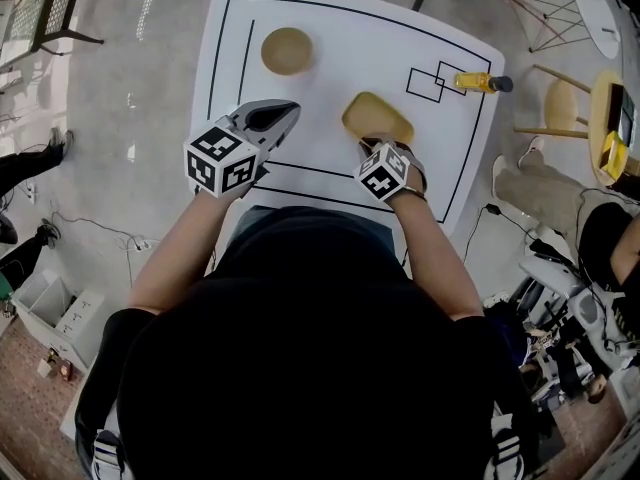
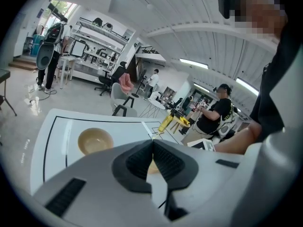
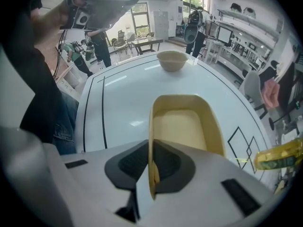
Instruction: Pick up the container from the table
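Observation:
The container [image 1: 378, 118] is a pale yellow, rounded rectangular tray lying in the middle of the white table [image 1: 230, 58]. My right gripper [image 1: 375, 144] points steeply down at its near end. In the right gripper view the container's [image 3: 182, 126] near wall stands on edge between the dark pads [image 3: 130, 167], and the right gripper [image 3: 152, 167] is shut on that wall. My left gripper [image 1: 290, 110] hovers to the left of the container, apart from it. Its jaws are shut on nothing, with the left gripper's [image 2: 152, 148] pads meeting in that view.
A round tan bowl [image 1: 287, 50] sits at the table's far left. A yellow bottle [image 1: 480, 82] lies on the marked squares at the far right. Black lines frame the tabletop. Chairs, a small round table [image 1: 610, 108] and people stand around on the floor.

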Demonstrator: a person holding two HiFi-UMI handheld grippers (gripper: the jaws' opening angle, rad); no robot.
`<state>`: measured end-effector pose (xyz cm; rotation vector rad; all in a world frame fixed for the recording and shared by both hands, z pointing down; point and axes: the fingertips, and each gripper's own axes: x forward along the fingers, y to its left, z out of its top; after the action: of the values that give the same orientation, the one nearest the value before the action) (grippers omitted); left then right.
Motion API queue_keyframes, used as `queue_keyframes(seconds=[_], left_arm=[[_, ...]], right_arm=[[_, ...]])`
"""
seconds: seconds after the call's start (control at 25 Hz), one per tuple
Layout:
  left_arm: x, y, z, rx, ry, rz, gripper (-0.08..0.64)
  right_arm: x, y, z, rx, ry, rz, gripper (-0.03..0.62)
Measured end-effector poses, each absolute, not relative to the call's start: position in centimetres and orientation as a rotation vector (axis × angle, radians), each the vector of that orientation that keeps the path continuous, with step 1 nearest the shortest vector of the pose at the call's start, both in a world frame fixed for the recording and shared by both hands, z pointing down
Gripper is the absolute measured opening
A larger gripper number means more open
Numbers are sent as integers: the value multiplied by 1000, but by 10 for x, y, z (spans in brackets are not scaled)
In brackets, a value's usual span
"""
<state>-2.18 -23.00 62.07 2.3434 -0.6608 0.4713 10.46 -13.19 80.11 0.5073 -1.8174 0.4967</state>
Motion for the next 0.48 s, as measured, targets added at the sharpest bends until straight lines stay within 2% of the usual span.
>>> queue_keyframes(seconds=[0.48], left_arm=[[-29,-222,611,2367,-670,462,6]], right_arm=[[101,-126,795,508,-1803,458,21]])
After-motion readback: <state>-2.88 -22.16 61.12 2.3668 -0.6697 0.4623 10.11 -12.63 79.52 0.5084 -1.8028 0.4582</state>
